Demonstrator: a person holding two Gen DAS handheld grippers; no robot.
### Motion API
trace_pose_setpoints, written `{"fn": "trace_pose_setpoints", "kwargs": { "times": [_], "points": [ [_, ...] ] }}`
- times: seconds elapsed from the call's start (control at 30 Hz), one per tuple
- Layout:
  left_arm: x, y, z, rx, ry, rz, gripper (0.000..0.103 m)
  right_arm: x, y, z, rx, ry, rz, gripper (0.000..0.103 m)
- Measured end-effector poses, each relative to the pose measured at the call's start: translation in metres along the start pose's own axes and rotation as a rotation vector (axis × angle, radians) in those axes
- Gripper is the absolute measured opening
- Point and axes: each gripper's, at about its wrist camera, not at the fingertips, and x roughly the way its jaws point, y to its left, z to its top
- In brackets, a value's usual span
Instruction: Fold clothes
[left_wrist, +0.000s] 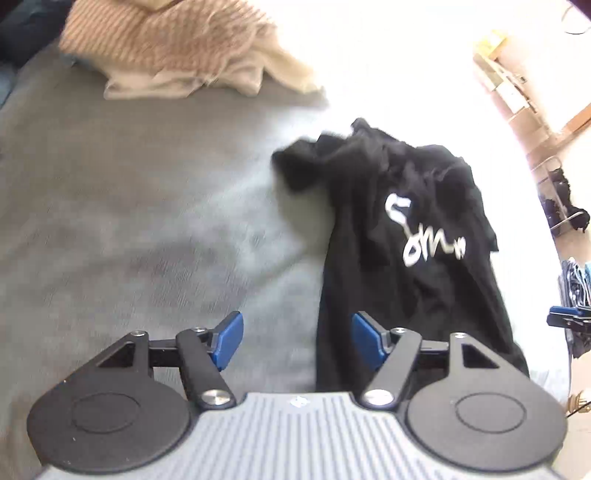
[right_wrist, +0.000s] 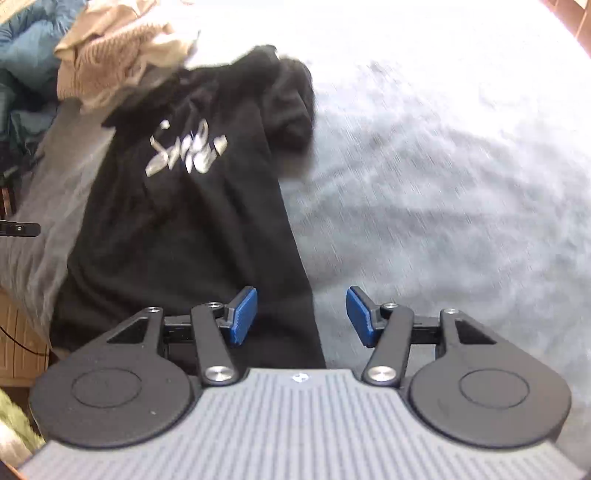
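Left wrist view: my left tool (left_wrist: 297, 341) hangs released over the bed (left_wrist: 129, 221), nothing between its blue pads, angled steeply down at the near hem of the black T-shirt (left_wrist: 406, 229). The shirt lies lengthwise in a narrow strip, seemingly laid out for its next fold. My right tool (right_wrist: 301, 317), likewise released and tilted down, straddles its opposite long edge. A beige knit pile (left_wrist: 166, 48) sits toward the bed's far edge.

Shirt (left_wrist: 406, 229) on bed (left_wrist: 147, 221), right of my left gripper (left_wrist: 297, 341), left of my right gripper (right_wrist: 301, 317); clothes pile (left_wrist: 177, 48) behind it.
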Motion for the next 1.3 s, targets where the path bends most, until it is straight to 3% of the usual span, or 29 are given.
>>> {"fn": "trace_pose_setpoints", "kwargs": {
  "times": [0.13,0.27,0.37,0.47,0.53,0.57,0.6,0.63,0.7,0.8,0.93,1.0,1.13,1.17,1.2,1.27,1.3],
  "points": [
    [0.052,-0.032,0.056,0.133,-0.099,-0.061,0.074,0.044,0.033,0.07,-0.059,-0.098,0.002,0.053],
    [0.096,-0.06,0.08,0.269,-0.125,-0.096,0.073,0.078,0.045,0.128,-0.088,-0.177,-0.071,0.053],
    [0.124,-0.067,0.086,0.276,-0.104,-0.084,0.054,0.102,0.04,0.161,-0.068,-0.203,-0.096,0.053],
    [0.139,-0.054,0.089,0.201,-0.074,-0.082,0.029,0.125,0.029,0.183,-0.024,-0.183,-0.094,0.053],
    [0.14,-0.043,0.091,0.143,-0.076,-0.093,0.02,0.138,0.024,0.187,-0.005,-0.162,-0.094,0.052],
    [0.138,-0.038,0.093,0.117,-0.081,-0.096,0.016,0.142,0.022,0.187,0.002,-0.154,-0.09,0.045],
    [0.136,-0.033,0.094,0.095,-0.089,-0.09,0.014,0.146,0.021,0.185,0.012,-0.148,-0.082,0.022],
    [0.132,-0.029,0.096,0.075,-0.101,-0.089,0.013,0.149,0.019,0.184,0.024,-0.149,-0.08,0.009],
    [0.122,-0.021,0.1,0.045,-0.133,-0.08,0.011,0.148,0.017,0.183,0.047,-0.175,-0.097,0.002],
    [0.113,-0.004,0.106,-0.005,-0.169,-0.056,0.011,0.137,0.015,0.18,0.051,-0.249,-0.145,0.001],
    [0.121,0.021,0.109,-0.062,-0.156,0.004,0.012,0.141,0.008,0.182,0.061,-0.29,-0.207,0.001],
    [0.13,0.029,0.111,-0.081,-0.133,0.01,0.022,0.148,0.002,0.184,0.09,-0.287,-0.208,0.001],
    [0.126,0.032,0.115,-0.054,-0.168,0.051,0.041,0.142,-0.018,0.174,0.242,-0.296,-0.15,0.004],
    [0.122,0.033,0.116,-0.059,-0.181,0.054,0.047,0.137,-0.025,0.169,0.288,-0.298,-0.138,0.009],
    [0.118,0.034,0.117,-0.073,-0.2,0.059,0.054,0.134,-0.032,0.162,0.331,-0.294,-0.134,0.025],
    [0.104,0.032,0.118,-0.098,-0.261,0.08,0.056,0.128,-0.046,0.149,0.418,-0.288,-0.124,0.044],
    [0.098,0.029,0.118,-0.099,-0.286,0.081,0.057,0.128,-0.053,0.142,0.463,-0.287,-0.109,0.046]
  ]
}}
